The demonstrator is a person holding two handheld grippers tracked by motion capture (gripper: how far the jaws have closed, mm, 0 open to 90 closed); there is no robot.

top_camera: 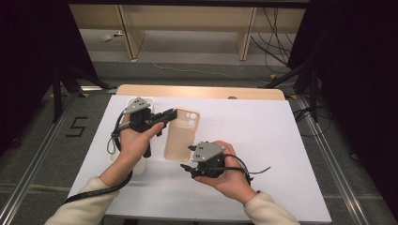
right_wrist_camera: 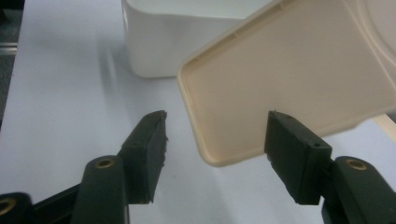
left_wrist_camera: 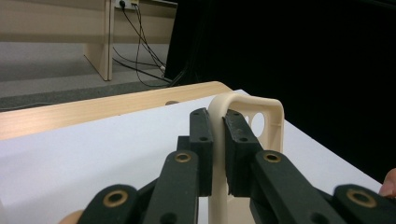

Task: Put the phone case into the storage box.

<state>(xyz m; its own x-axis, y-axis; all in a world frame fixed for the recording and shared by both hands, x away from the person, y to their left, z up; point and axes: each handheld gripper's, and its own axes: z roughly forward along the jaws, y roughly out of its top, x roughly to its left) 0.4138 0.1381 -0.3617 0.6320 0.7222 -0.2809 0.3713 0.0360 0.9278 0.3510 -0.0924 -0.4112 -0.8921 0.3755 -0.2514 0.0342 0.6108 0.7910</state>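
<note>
A cream phone case (top_camera: 180, 136) lies inner side up over the white tabletop, its camera cutout at the far end. My left gripper (top_camera: 169, 115) is shut on the case's side wall near that end. In the left gripper view the pads of my left gripper (left_wrist_camera: 217, 126) pinch the thin cream rim of the case (left_wrist_camera: 261, 116). My right gripper (top_camera: 187, 158) sits at the case's near corner. In the right gripper view, my right gripper (right_wrist_camera: 217, 140) stands open with the rounded corner of the case (right_wrist_camera: 289, 70) between its jaws, and the left pad is clear of it.
A white box (right_wrist_camera: 187, 37) stands on the table just beyond the case, under the left hand (top_camera: 133, 140) in the high view. The white tabletop (top_camera: 263, 140) stretches to the right. A wooden strip (top_camera: 202, 91) borders its far edge.
</note>
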